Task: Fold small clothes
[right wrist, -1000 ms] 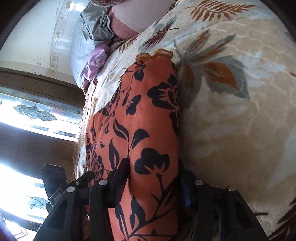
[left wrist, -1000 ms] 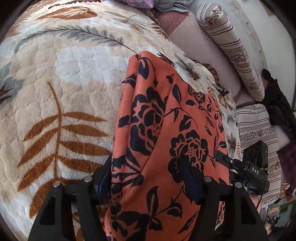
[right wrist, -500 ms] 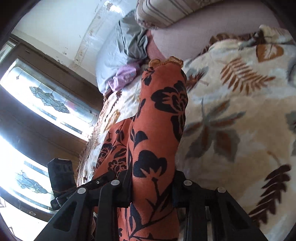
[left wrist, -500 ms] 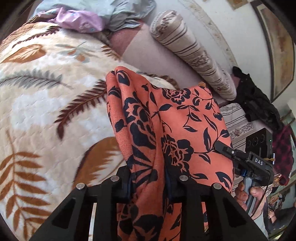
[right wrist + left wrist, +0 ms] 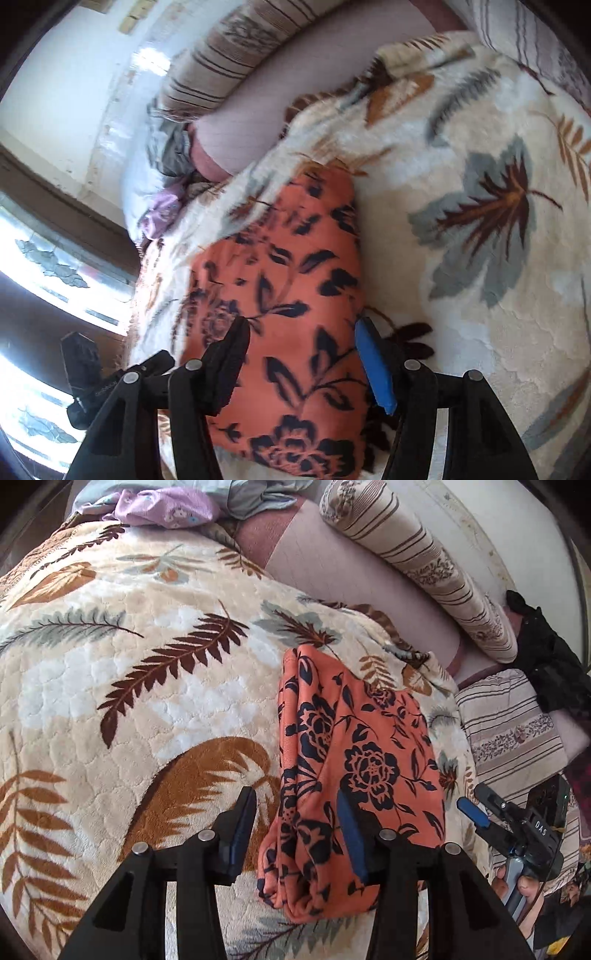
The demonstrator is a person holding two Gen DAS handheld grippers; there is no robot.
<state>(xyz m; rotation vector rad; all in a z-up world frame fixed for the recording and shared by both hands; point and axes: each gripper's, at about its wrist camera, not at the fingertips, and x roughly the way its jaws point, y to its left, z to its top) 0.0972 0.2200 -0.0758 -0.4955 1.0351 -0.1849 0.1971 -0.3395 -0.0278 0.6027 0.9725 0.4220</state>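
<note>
**Both grippers spread over the folded cloth**

Your left gripper (image 5: 295, 830) stands spread wide, its blue-padded fingers (image 5: 351, 834) apart with nothing pinched between them. The orange floral garment (image 5: 354, 768) lies on the leaf-patterned blanket (image 5: 129, 686) as a narrow doubled bundle, its near end between and under your left fingers, its far end pointing toward the striped bolster (image 5: 417, 565). One finger rests on or just above the cloth; which, the view does not settle.

Your right gripper (image 5: 303, 354) is likewise spread, straddling the same garment (image 5: 280, 295) from the opposite end, gripping nothing. That view is blurred, so judge contact with care.

The placement reads as deliberate: the cloth sits near the blanket's edge, well apart from the purple and grey clothes (image 5: 166, 509) heaped at the far corner, which look like the unfolded pile. The layers along the left edge are uneven, so the fold is likely not finished. You probably need one more fold across its length, each gripper taking an end.
</note>
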